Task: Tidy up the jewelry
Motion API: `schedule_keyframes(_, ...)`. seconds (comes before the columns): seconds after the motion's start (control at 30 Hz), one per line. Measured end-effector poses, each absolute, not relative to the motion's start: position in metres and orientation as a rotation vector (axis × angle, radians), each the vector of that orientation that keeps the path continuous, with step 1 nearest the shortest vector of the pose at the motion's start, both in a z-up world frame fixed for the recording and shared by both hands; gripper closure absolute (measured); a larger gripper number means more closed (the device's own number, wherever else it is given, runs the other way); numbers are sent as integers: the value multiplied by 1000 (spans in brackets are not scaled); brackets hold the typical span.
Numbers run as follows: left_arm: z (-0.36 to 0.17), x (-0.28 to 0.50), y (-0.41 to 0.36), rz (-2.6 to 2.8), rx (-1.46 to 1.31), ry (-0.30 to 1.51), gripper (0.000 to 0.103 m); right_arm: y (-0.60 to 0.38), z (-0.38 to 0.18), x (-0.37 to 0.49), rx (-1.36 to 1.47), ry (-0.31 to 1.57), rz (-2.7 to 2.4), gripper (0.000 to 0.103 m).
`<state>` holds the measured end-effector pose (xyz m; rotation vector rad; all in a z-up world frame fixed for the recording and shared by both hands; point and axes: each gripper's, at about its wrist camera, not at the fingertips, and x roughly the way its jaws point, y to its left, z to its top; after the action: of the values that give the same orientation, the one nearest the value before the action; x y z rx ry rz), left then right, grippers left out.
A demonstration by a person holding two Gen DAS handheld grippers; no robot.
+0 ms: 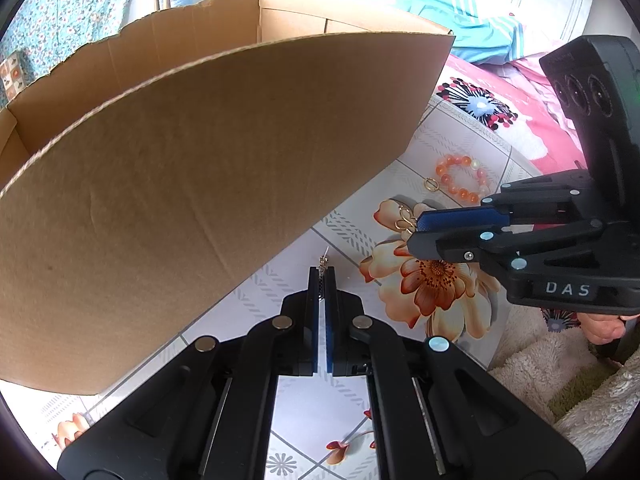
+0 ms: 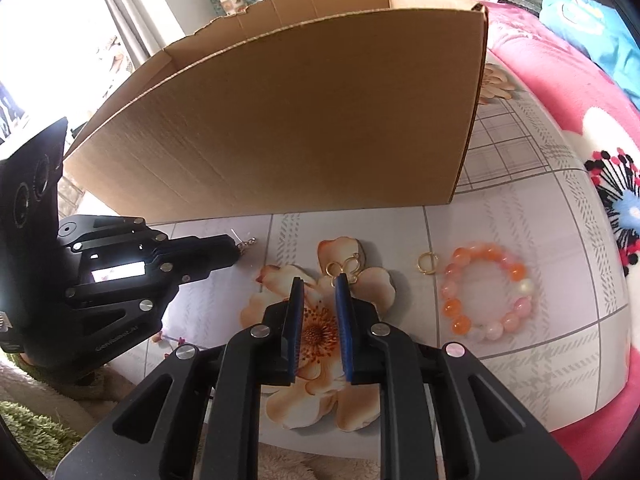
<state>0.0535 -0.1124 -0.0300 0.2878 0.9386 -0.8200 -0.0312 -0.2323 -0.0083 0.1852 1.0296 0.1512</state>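
Cardboard box (image 2: pixel 288 112) upright just beyond both tools. Left gripper (image 1: pixel 322 276) tilted down at the floral cloth (image 2: pixel 500 208), clamped tight on a small silver earring (image 1: pixel 323 261) poking past its tips. Right gripper (image 2: pixel 319 280) likewise tilted down, narrowly parted, gold loop earring (image 2: pixel 347 266) just ahead of its tips, unpinched; gold ring (image 2: pixel 426 261) and orange bead bracelet (image 2: pixel 489 293) further right

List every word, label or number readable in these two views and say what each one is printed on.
"DAS": white letters on the black body of the right gripper, seen in the left wrist view.
Pale lettering on the lower body of the left gripper, seen in the right wrist view: too small and blurred to read.
The cardboard box shows no print.
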Motion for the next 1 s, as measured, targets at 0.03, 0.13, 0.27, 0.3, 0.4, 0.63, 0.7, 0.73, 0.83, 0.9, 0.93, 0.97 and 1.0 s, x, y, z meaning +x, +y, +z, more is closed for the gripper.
schedule_keyframes(0.03,-30,54,-113,-820,288,939,101,-234,-7,-33,181,1023,144,86)
schedule_keyframes(0.13,-30,54,-113,-820,288,939,101,-237,-4,-36,163,1000,112,81)
schedule_keyframes(0.27,-30,54,-113,-819,286,940,101,-239,-10,-32,170,1010,111,78)
schedule_keyframes(0.3,-30,54,-113,-819,286,940,101,-240,-11,-32,174,1010,117,77)
schedule_keyframes(0.4,-30,53,-113,-818,286,939,101,-231,-12,-33,179,1022,157,77)
schedule_keyframes(0.63,-30,53,-114,-819,287,940,101,-228,-7,-33,132,994,128,77)
schedule_keyframes(0.7,-30,53,-114,-820,287,939,101,-231,-6,-32,98,984,111,77)
schedule_keyframes(0.73,-30,53,-115,-820,288,939,101,-230,-6,-31,74,982,107,77)
schedule_keyframes(0.83,-30,53,-115,-821,288,939,101,-228,-8,-29,-3,977,123,77)
schedule_keyframes(0.9,-30,53,-116,-822,290,937,101,-230,-12,-26,-34,988,164,77)
schedule_keyframes(0.93,-30,53,-116,-823,291,937,101,-227,-11,-25,-51,983,178,77)
schedule_keyframes(0.97,-30,53,-116,-824,293,936,101,-226,-11,-24,-79,986,205,77)
schedule_keyframes(1.0,-30,53,-116,-824,293,936,101,-225,-11,-23,-95,990,226,77)
